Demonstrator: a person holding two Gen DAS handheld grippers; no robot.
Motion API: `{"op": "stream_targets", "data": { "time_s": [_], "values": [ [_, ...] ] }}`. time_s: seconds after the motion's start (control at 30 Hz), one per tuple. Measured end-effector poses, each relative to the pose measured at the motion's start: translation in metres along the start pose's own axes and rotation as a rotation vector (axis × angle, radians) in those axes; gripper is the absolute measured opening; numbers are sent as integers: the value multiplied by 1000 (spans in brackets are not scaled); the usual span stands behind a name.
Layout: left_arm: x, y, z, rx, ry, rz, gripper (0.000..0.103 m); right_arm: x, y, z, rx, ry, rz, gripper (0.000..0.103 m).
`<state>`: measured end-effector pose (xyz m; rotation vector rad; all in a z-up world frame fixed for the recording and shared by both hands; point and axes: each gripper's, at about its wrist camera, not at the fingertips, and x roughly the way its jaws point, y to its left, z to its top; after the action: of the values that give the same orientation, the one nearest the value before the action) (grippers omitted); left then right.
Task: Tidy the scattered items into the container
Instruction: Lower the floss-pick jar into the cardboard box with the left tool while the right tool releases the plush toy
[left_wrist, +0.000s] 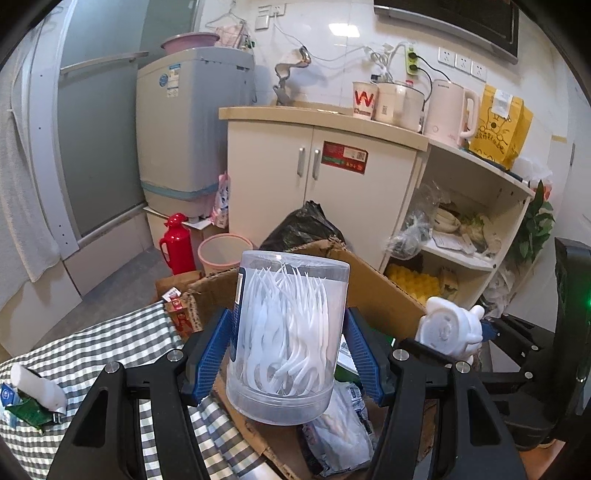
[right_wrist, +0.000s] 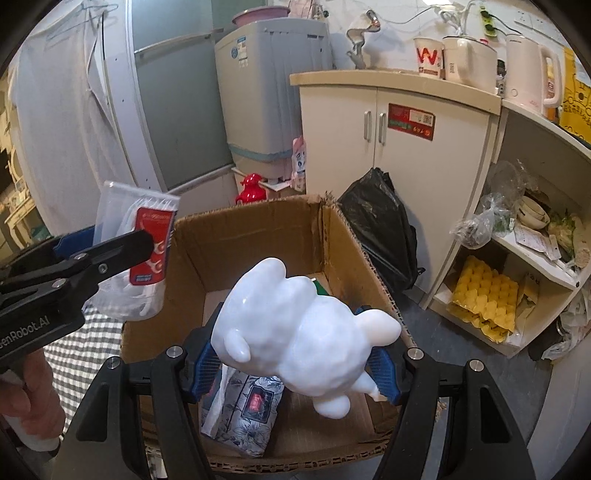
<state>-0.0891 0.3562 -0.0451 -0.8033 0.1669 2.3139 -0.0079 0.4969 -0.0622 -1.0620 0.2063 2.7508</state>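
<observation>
Floss-pick jar (left_wrist: 286, 339): we hold this clear cylinder of white picks above the near-left edge of the cardboard box (right_wrist: 258, 236), tilted a little, its lid end up.
Left gripper (left_wrist: 286, 352): its blue pads (left_wrist: 207, 354) press on both sides of the jar; the grip is closed on it.
White figurine (right_wrist: 299, 328): we hold this glossy animal-shaped piece over the middle of the open box, lying aslant.
Right gripper (right_wrist: 295, 362): the jaws clamp the figurine's body; one ear and one foot stick out past the pads.
Box contents: a patterned tissue pack (right_wrist: 245, 417) lies on the floor of the box, directly under the figurine; bare cardboard shows to its right.
Step in hand: we judge that both items are being brought to the box for release.
Method: we lower each item well inside the walls before we part the jaws, the figurine toward the bare floor.
Caution: the jar sits near the rim; we carry it further inward first, and we keep the two grippers apart.
Remaining: a white tube (left_wrist: 37, 387) lies on the checked cloth (left_wrist: 110, 343), outside the box.
</observation>
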Motion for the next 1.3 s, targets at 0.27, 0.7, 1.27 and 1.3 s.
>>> {"op": "stream_targets", "data": {
  "time_s": [0.27, 0.7, 1.27, 1.3],
  "values": [
    [26, -7, 2, 35, 72, -39, 64, 16, 4, -3, -37, 64, 24, 68],
    [62, -19, -1, 94, 210, -83, 64, 52, 9, -18, -57, 226, 77, 68],
    [108, -20, -14, 88, 426, -98, 64, 77, 11, -36, -95, 394, 84, 68],
    [108, -20, -15, 86, 426, -99, 64, 77, 11, -36, -96, 395, 82, 68]
  ]
}}
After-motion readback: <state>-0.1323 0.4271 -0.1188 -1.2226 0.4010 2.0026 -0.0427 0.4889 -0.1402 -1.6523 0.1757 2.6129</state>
